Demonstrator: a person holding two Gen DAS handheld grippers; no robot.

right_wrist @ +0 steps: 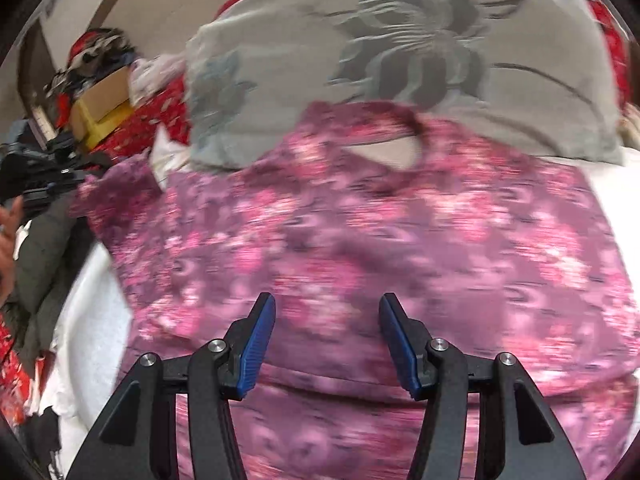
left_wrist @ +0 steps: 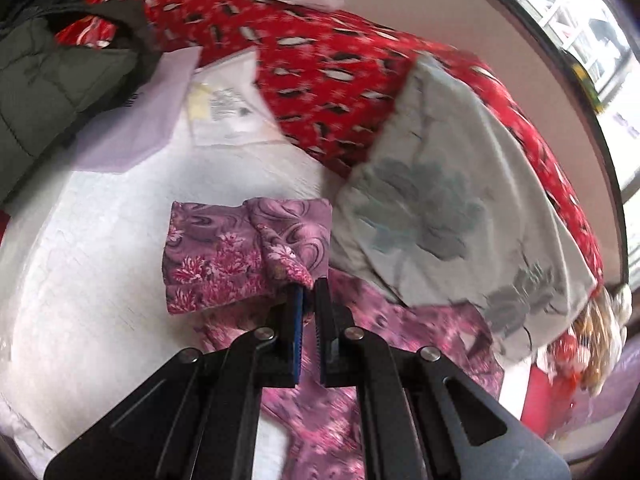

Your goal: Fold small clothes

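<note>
A pink and purple flowered top (right_wrist: 360,232) lies spread on a white sheet (left_wrist: 80,280), neck opening toward a pale pillow. In the left wrist view my left gripper (left_wrist: 310,286) is shut on the edge of the top's sleeve (left_wrist: 240,252) and holds it lifted above the sheet, the cloth bunched at the fingertips. In the right wrist view my right gripper (right_wrist: 327,306) hovers open over the lower body of the top, with nothing between its blue pads (right_wrist: 260,344). That view is blurred by motion.
A pale grey pillow (left_wrist: 440,216) with a flower print lies against the top's neck. Behind it is a red patterned blanket (left_wrist: 320,72). A dark padded jacket (left_wrist: 48,88) and papers (left_wrist: 224,108) lie at the left. A person's hand (right_wrist: 8,232) shows at the left edge.
</note>
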